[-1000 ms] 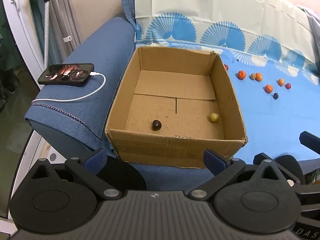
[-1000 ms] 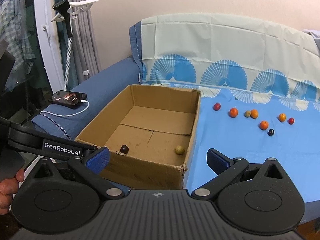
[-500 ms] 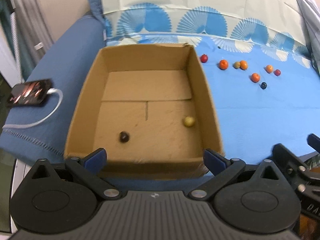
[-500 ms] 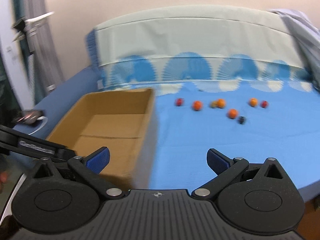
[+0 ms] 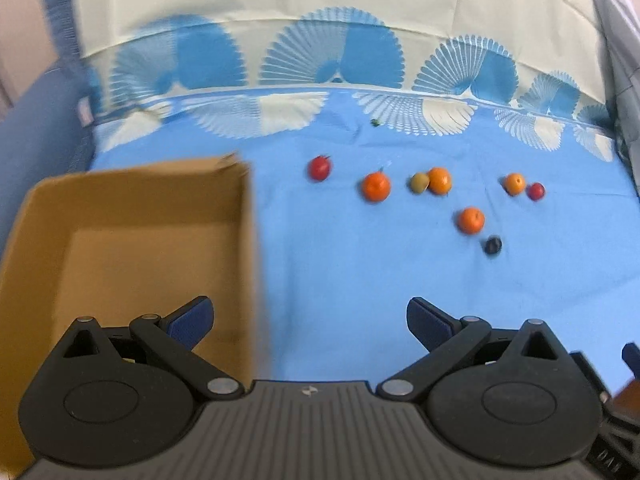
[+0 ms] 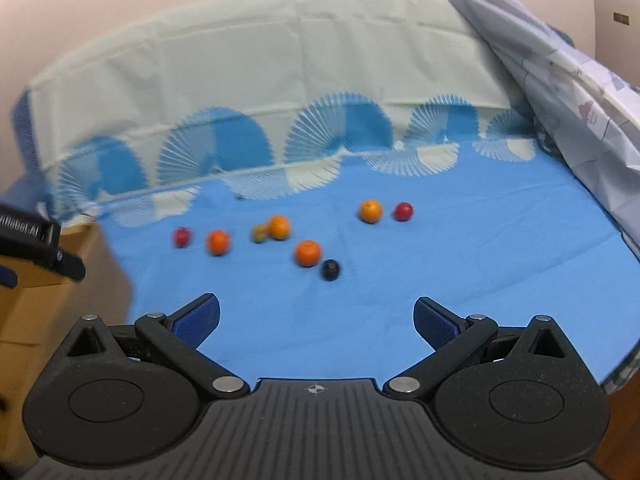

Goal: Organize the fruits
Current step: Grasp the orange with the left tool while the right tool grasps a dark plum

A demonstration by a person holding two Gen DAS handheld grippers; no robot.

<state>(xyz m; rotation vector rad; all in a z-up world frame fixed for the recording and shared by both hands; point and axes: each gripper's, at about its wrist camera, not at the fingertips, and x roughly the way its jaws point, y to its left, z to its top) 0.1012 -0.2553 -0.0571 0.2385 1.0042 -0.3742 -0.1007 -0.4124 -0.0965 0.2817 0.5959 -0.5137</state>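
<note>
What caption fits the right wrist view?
Open right claw faces eight small fruits scattered on a blue cloth.

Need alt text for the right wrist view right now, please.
The open right claw hovers empty over a blue cloth dotted with eight small fruits, the dark one nearest. A cardboard box and the left claw show at the left edge.

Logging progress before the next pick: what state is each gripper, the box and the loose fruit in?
left gripper: jaws open, empty.
right gripper: jaws open, empty.
cardboard box: open-topped, upright; contents hidden here.
dark fruit: loose on the blue sheet, nearest the right gripper.
orange fruits: four, loose on the sheet.
</note>
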